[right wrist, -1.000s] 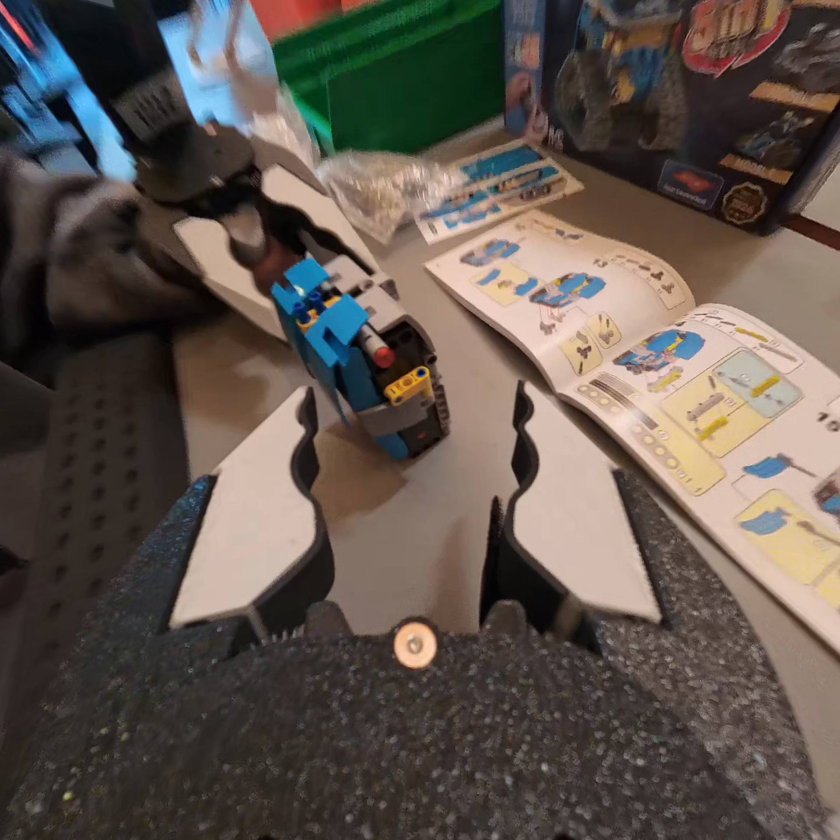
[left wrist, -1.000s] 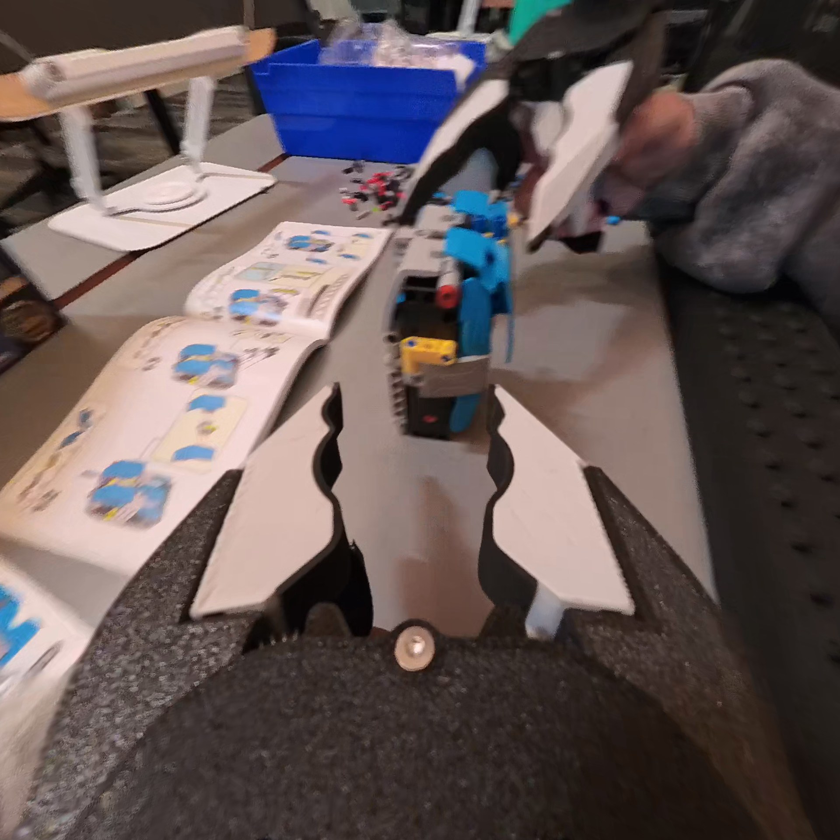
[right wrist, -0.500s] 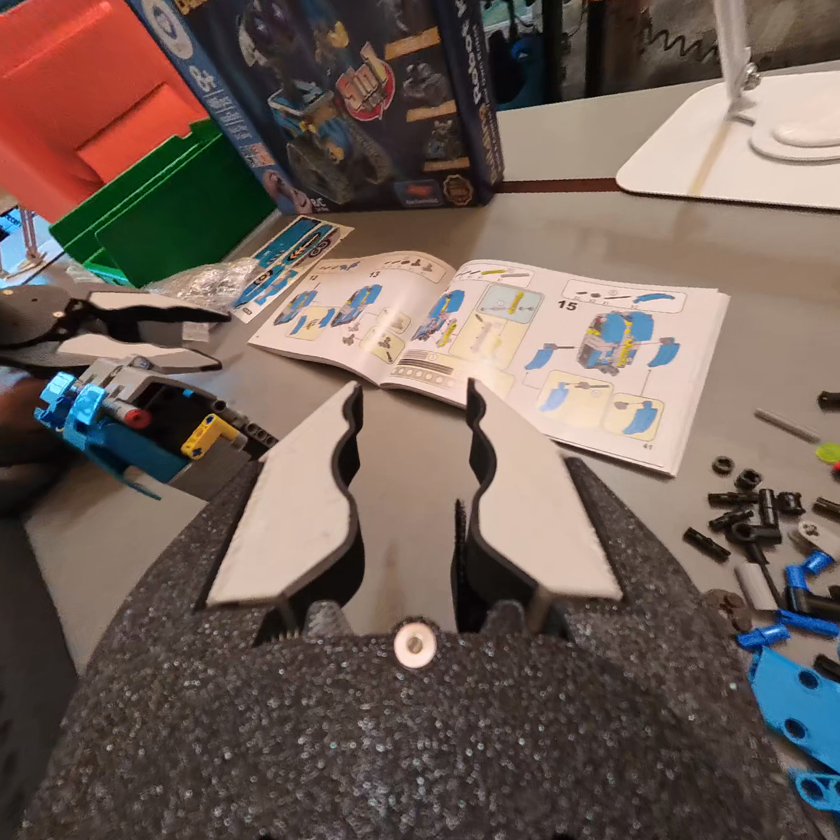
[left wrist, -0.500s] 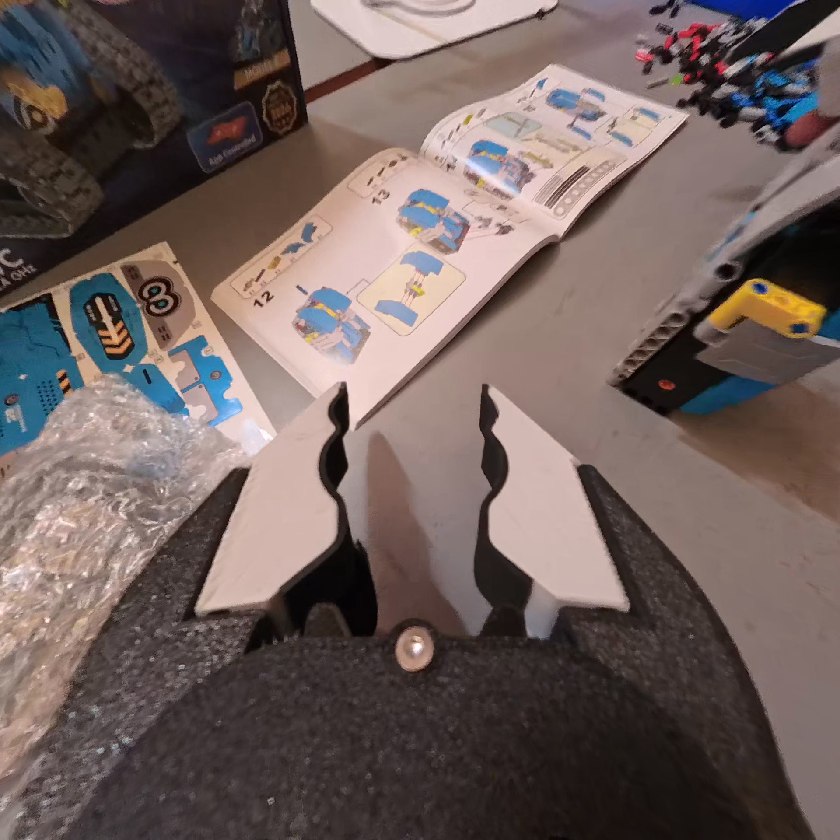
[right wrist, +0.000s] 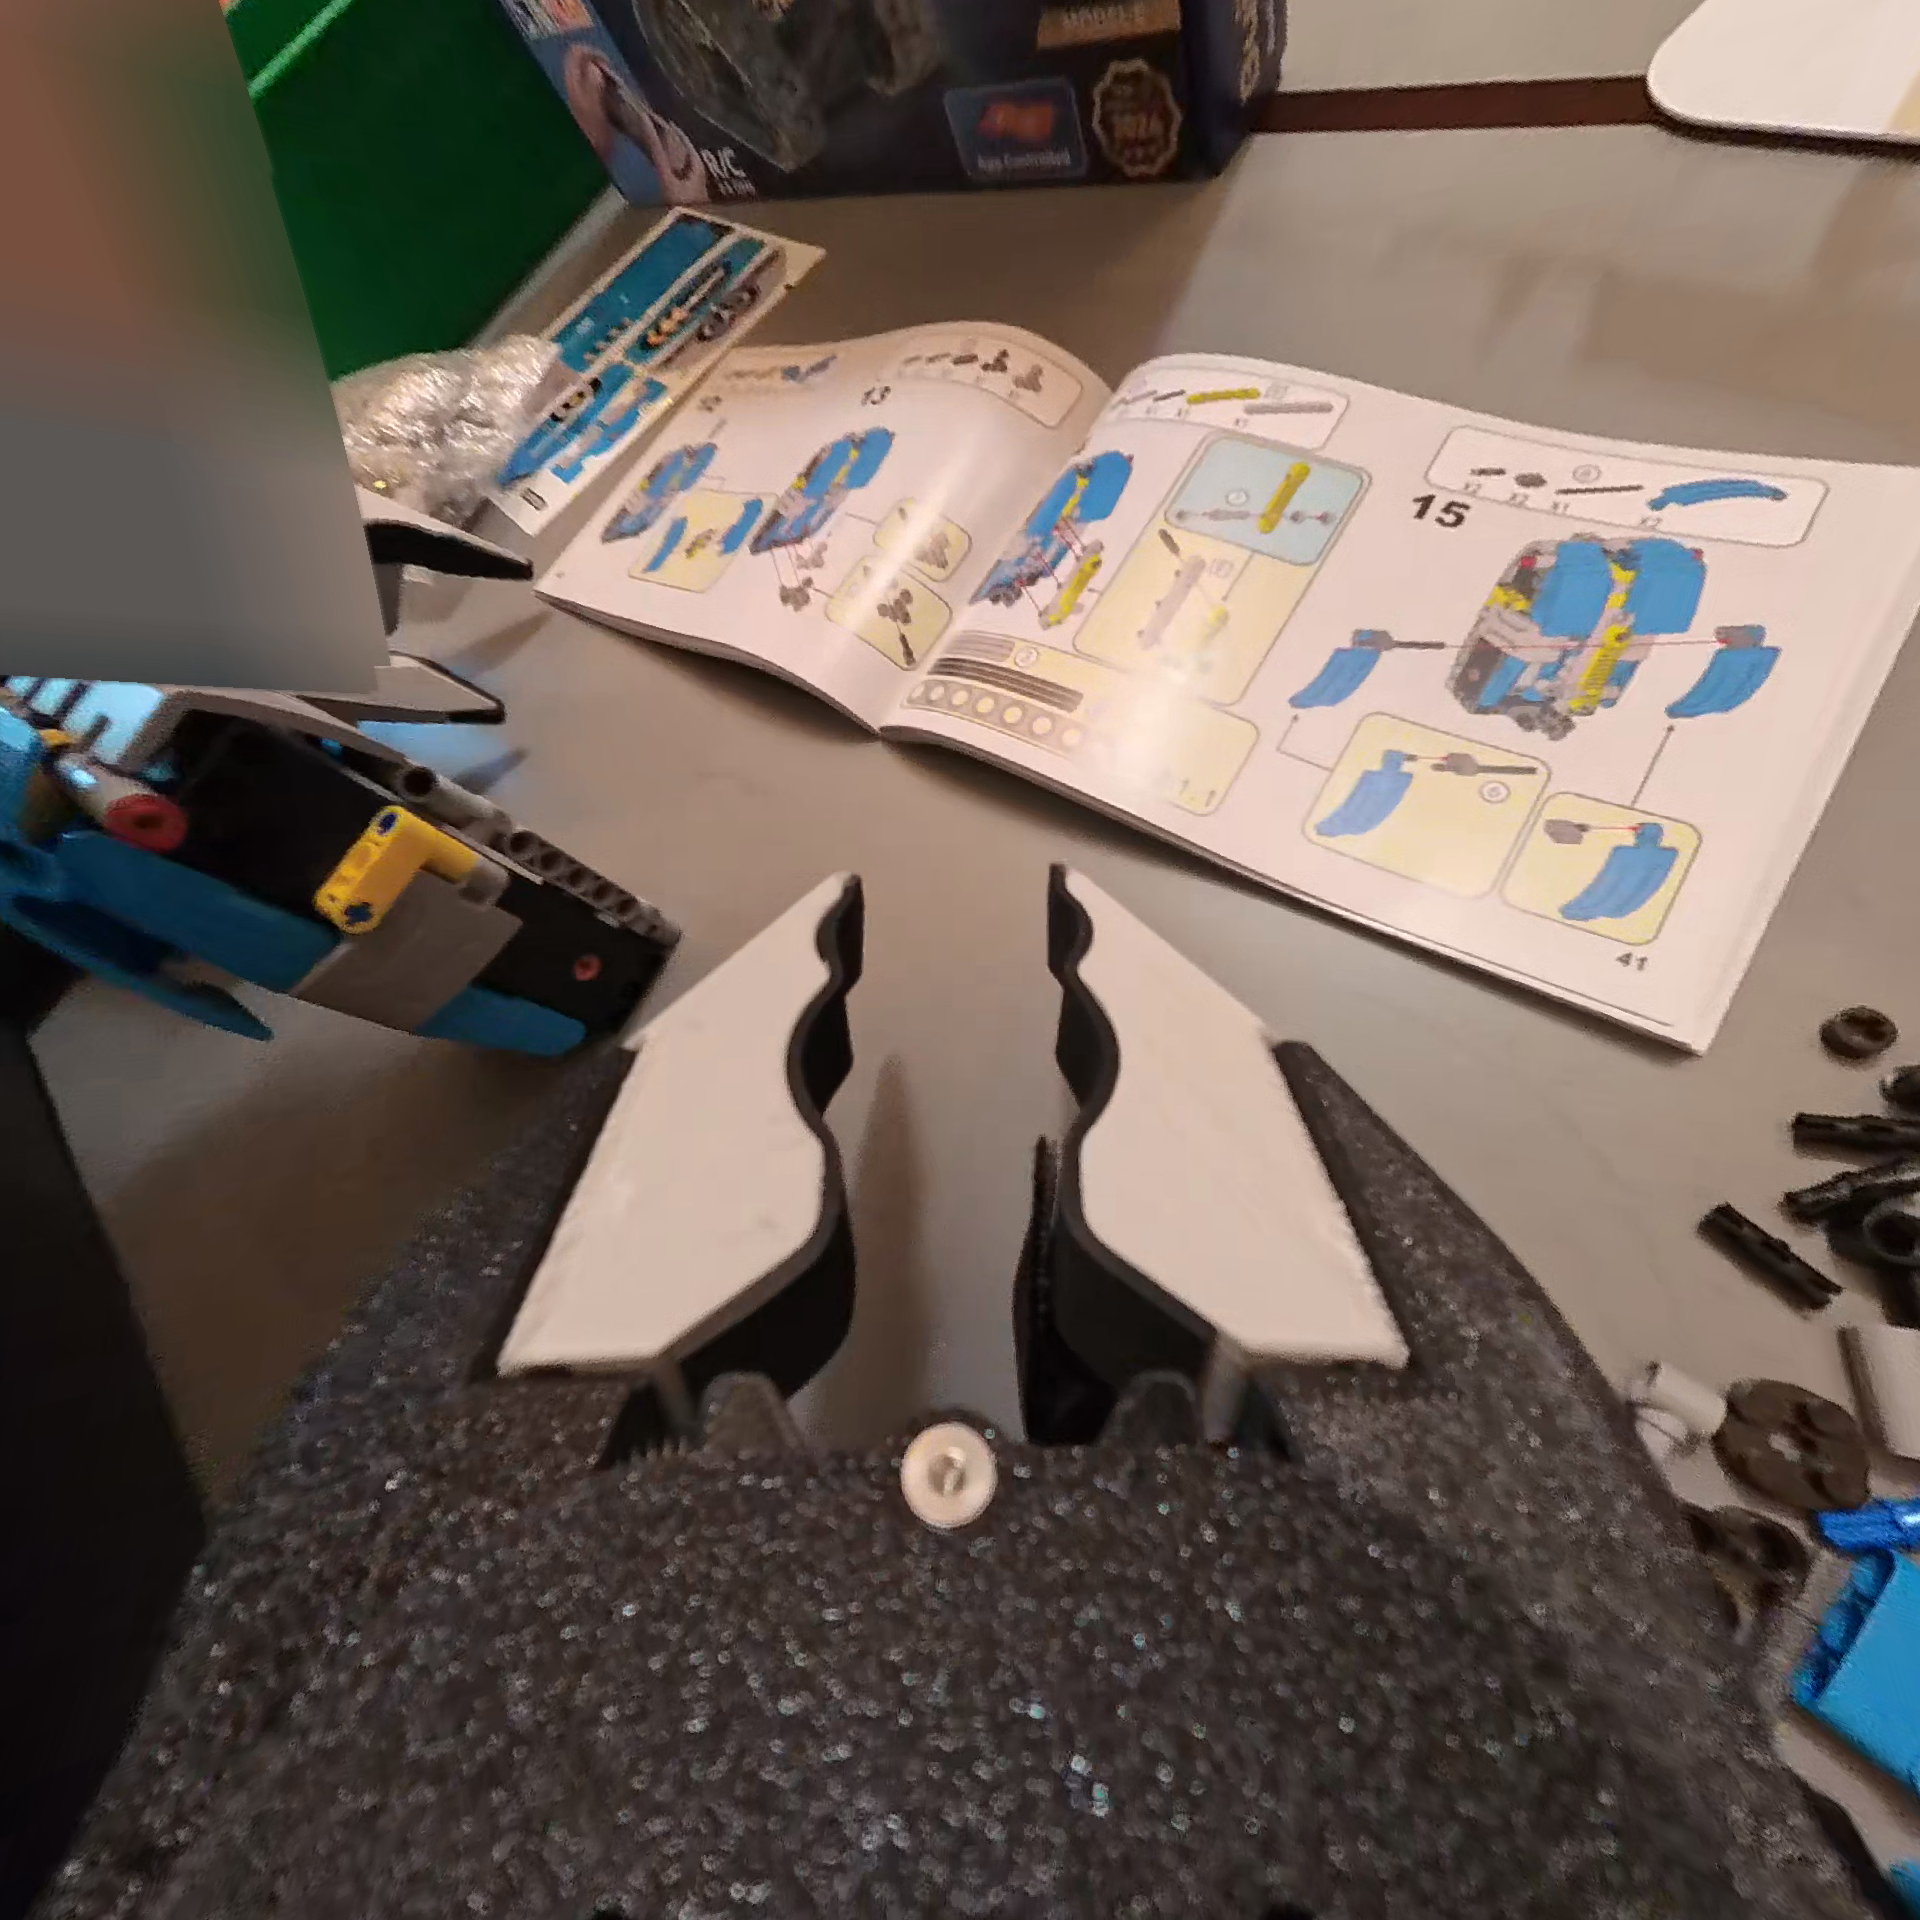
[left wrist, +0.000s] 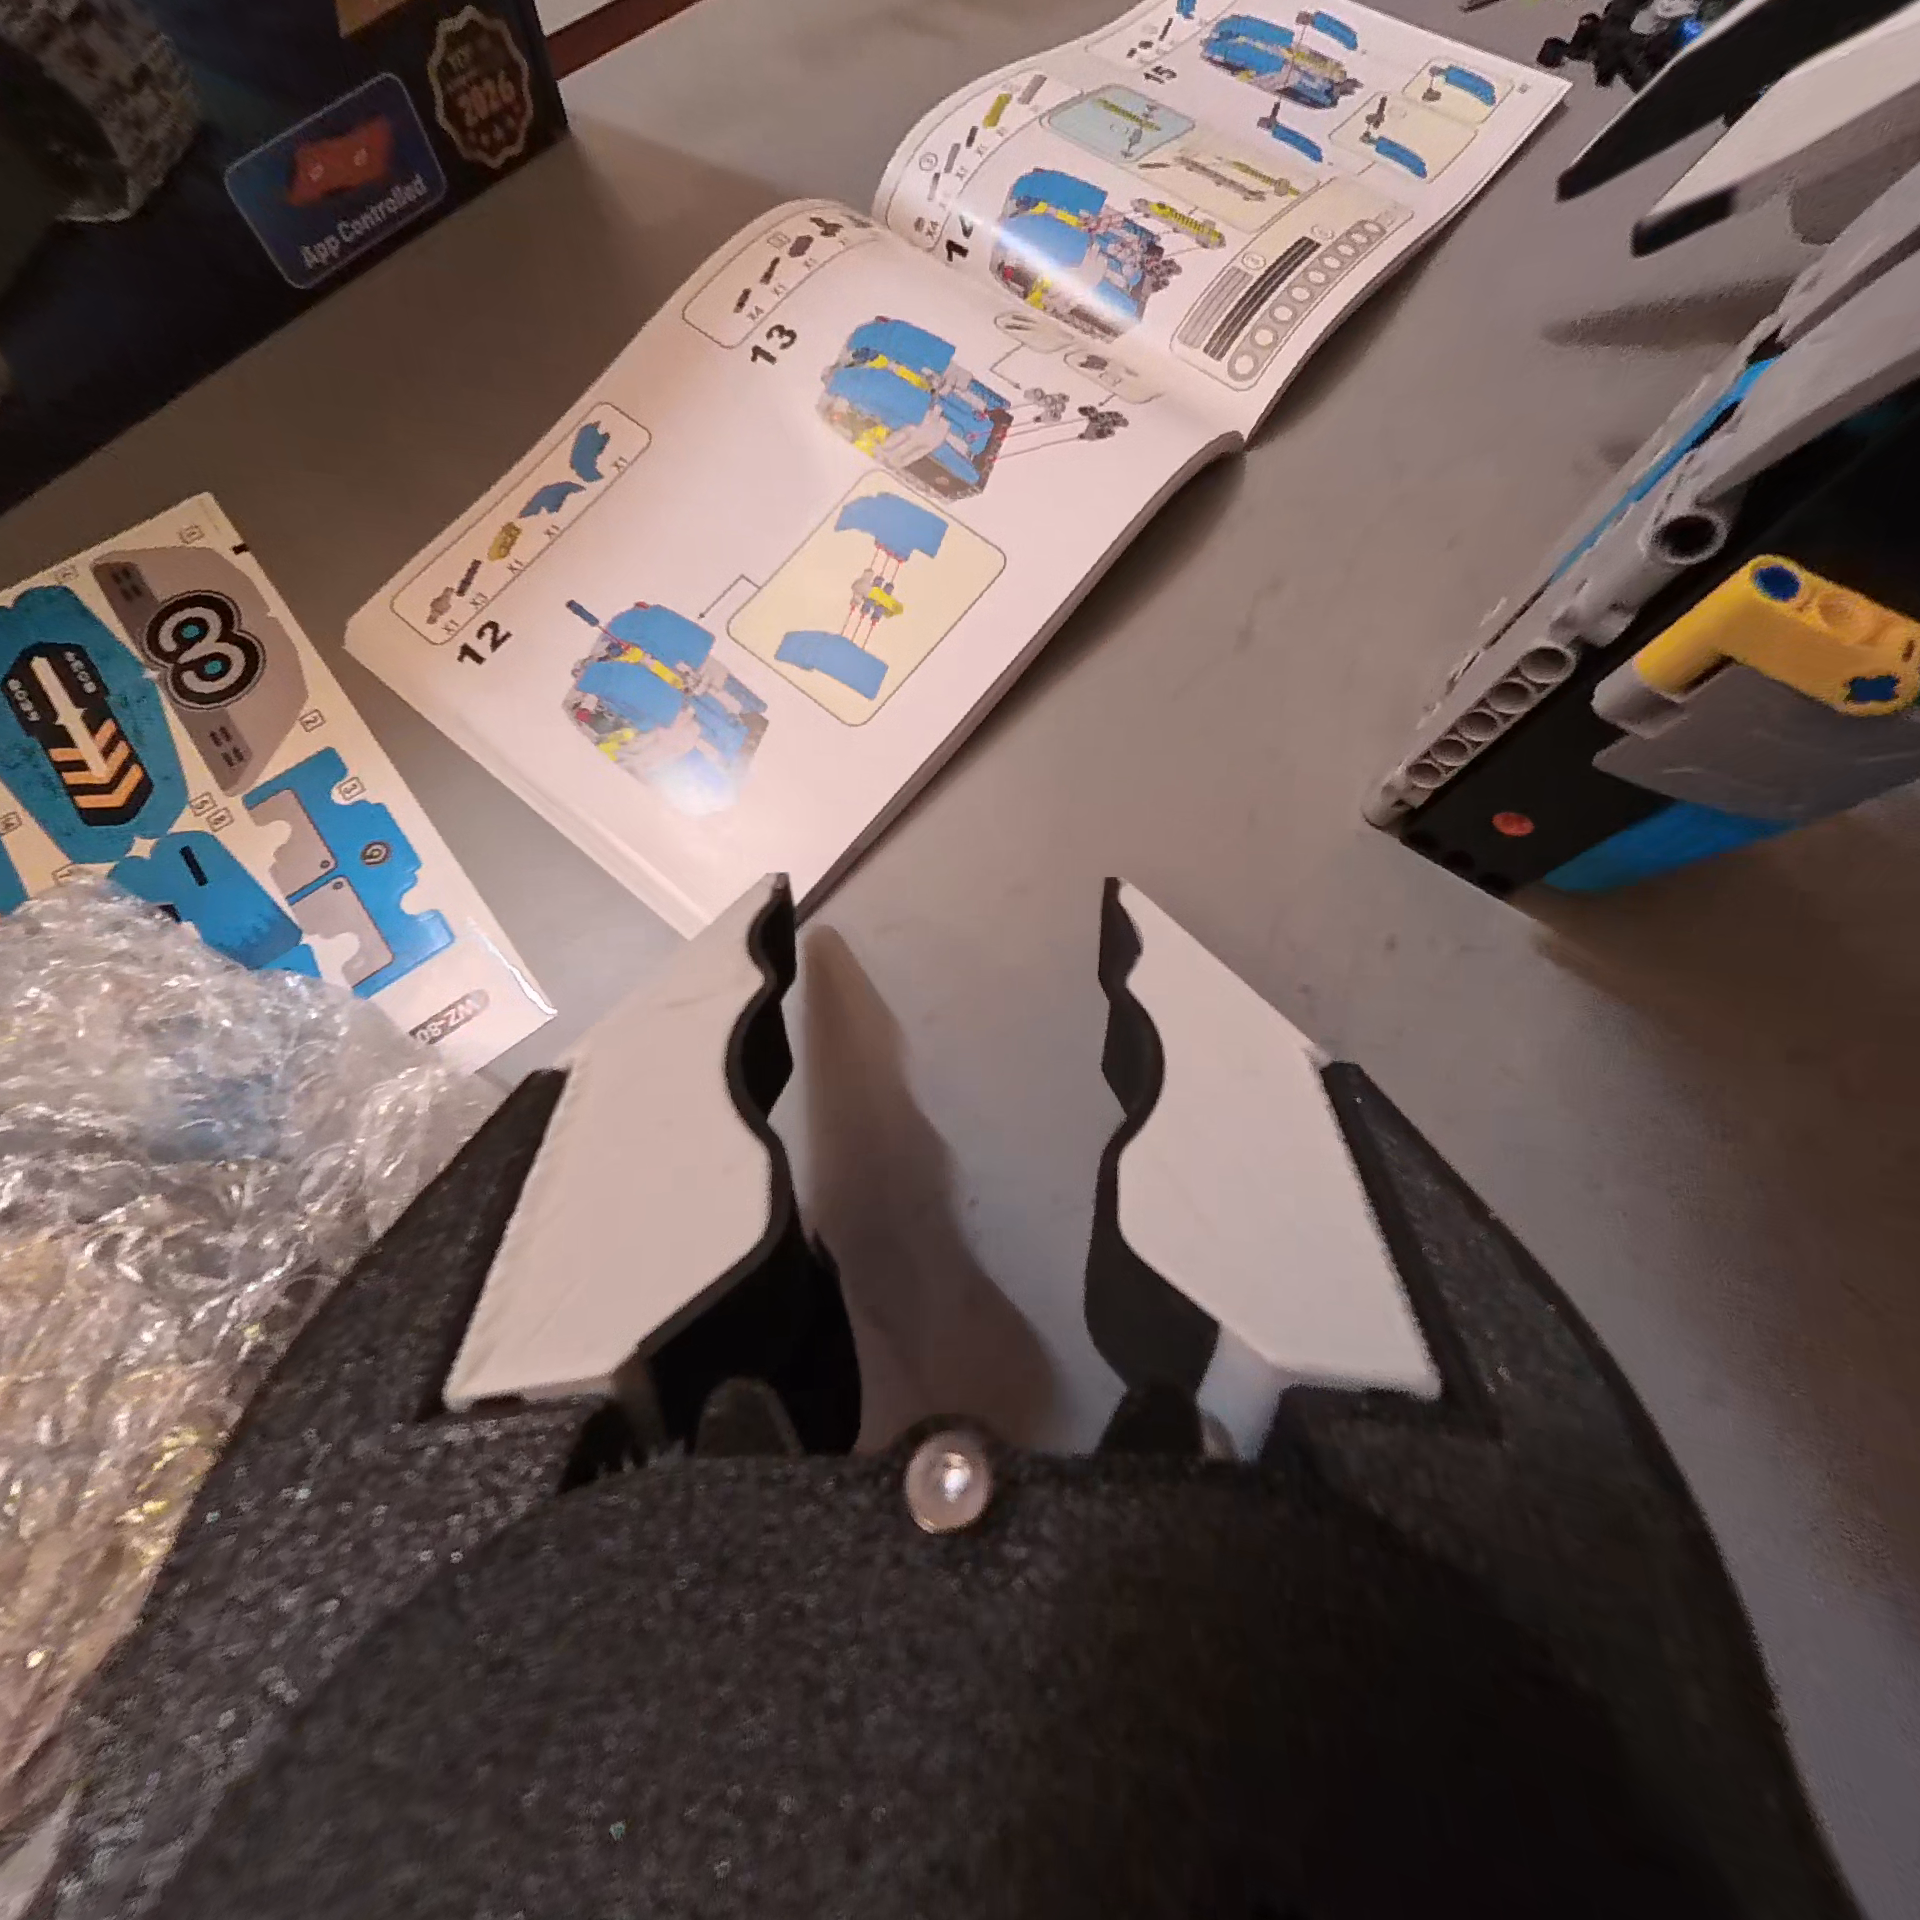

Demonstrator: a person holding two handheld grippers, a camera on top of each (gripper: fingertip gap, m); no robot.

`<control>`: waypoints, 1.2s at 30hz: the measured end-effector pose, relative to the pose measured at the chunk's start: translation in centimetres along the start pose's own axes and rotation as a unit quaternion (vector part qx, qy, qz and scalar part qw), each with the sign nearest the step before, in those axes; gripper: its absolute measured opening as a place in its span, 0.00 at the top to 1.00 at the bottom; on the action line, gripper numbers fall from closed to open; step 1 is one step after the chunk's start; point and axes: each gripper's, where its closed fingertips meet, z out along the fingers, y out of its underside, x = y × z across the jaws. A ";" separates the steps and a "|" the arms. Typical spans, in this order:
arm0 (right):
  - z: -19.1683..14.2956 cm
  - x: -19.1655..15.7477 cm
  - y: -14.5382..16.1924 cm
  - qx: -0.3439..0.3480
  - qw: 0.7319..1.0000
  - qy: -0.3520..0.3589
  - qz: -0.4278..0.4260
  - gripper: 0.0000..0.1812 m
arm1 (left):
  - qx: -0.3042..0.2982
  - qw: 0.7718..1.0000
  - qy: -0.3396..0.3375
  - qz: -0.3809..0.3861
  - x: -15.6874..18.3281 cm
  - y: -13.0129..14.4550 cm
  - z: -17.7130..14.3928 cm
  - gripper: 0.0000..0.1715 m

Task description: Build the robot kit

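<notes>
The left gripper (left wrist: 945, 904) hangs over bare table (left wrist: 1299, 1091), jaws well apart and empty; the open booklet (left wrist: 935, 447) lies just ahead of its left finger, the sticker sheet (left wrist: 208, 748) and a crinkled clear bag (left wrist: 135, 1122) to its left, the part-built blue model (left wrist: 1714, 665) ahead to its right. The right gripper (right wrist: 954, 878) is parted more narrowly, also empty, with the model (right wrist: 343, 894) just to its left, the booklet (right wrist: 1299, 644) ahead, and loose black pieces (right wrist: 1849, 1195) to its right. The model looks only partly assembled; many pieces lie unused.
</notes>
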 end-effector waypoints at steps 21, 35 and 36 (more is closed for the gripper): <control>0.6 0.4 1.4 -0.037 0.999 0.021 -0.030 0.84 | -0.007 0.999 0.026 0.021 1.1 0.2 0.2 0.66; 0.5 0.3 1.4 -0.036 0.999 0.015 -0.024 0.84 | -0.010 0.999 0.030 0.029 1.4 0.3 0.2 0.66; 0.6 0.3 1.4 -0.036 0.999 0.016 -0.024 0.84 | -0.010 0.999 0.030 0.026 1.3 0.3 0.2 0.66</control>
